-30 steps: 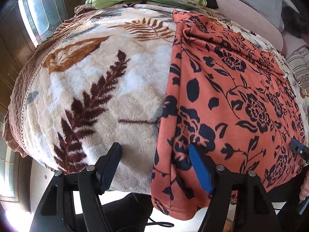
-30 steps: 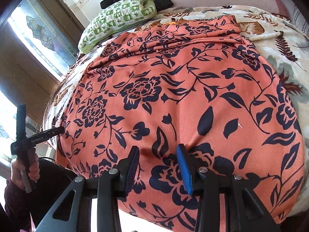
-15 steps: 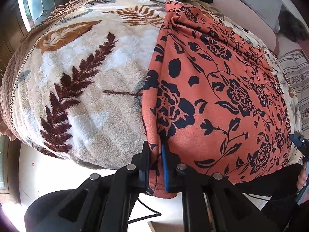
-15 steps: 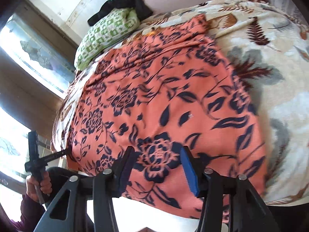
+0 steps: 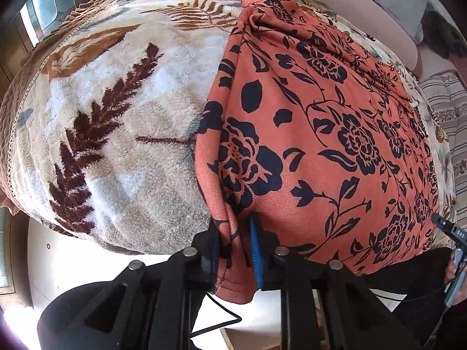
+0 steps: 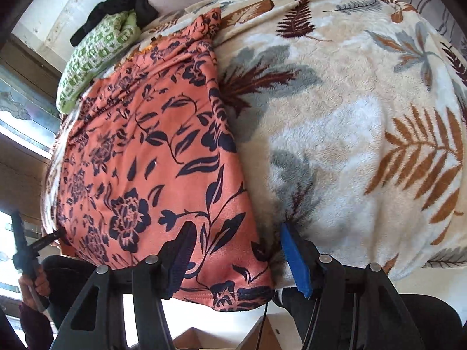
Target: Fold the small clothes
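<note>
1. An orange cloth [image 5: 335, 134] printed with dark flowers lies spread flat along a fleece blanket [image 5: 116, 134] with a leaf pattern. Its near hem hangs over the blanket's front edge.

2. The left gripper [image 5: 235, 248] is pinched onto the cloth's near left corner. The hem bunches into a small pleat between its closed jaws.

3. The right gripper [image 6: 235, 258] sits at the cloth's near right corner. Its jaws stand wide, one finger over the cloth and the blue-padded finger [image 6: 294, 262] just past the cloth's edge, over the blanket. Nothing is held yet.

4. To do this step well, the right jaws probably need to close on the hem only. The plush blanket lies just beside the corner and could get caught too. A grip matching the left one in depth should keep the fold line straight.

5. The cloth's left edge is a soft doubled ridge; the right edge lies flat on the blanket.

6. Left of the cloth, a broad stretch of blanket is bare. Right of it, even more blanket is bare.

7. Beyond the cloth's far end rests a green pillow [image 6: 96, 58] with a dark garment [image 6: 116, 8] on it, so a forward fold should stop short of them.
</note>
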